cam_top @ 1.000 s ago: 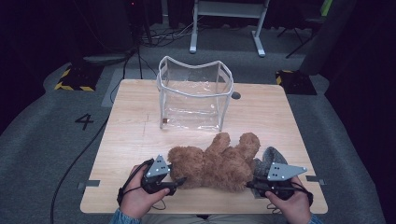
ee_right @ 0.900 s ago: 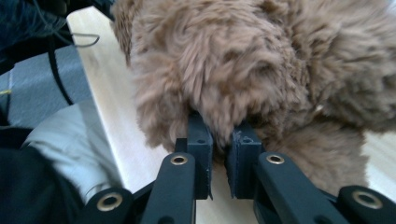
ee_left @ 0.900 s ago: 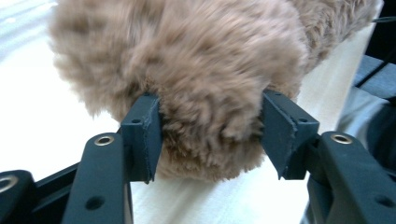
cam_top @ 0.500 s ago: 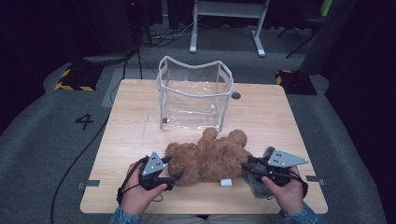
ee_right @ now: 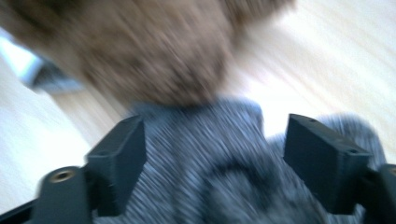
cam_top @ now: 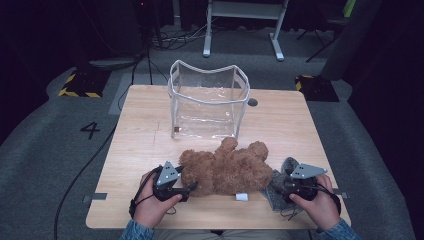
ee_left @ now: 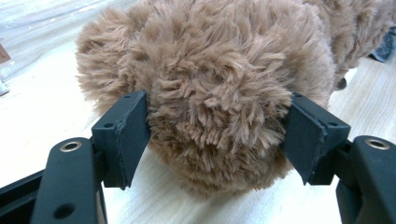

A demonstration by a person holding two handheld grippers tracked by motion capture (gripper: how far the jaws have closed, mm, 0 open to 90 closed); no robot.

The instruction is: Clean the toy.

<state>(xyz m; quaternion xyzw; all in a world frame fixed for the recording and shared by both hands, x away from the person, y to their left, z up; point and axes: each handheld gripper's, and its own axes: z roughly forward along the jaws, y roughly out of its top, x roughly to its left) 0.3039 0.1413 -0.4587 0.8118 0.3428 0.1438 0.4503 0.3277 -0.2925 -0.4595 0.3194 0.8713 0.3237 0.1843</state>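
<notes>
The desk (cam_top: 140, 130) carries a clear plastic bag (cam_top: 209, 102) standing open at the back. In front of it a brown teddy bear (cam_top: 225, 170) sprawls on the wood near the front edge, with a grey knitted garment (cam_top: 278, 187) at its right end and a small white tag (cam_top: 242, 197) by its lower edge.

The bear looks light, soft and squashy; its long pile will give under pressure, so a hold on fur alone would likely slip. A firm pinch deep on a limb or the rounded head end should serve better, one grip at each end.

The left hand-held gripper (ee_left: 215, 135) has just been opening its jaws; they stand wide, flanking a rounded furry part of the bear, the pads brushing the pile but not squeezing it. The right hand-held gripper (ee_right: 212, 158) has also just been opening; its jaws stand apart over the grey garment, gripping nothing, with the bear just beyond.
</notes>
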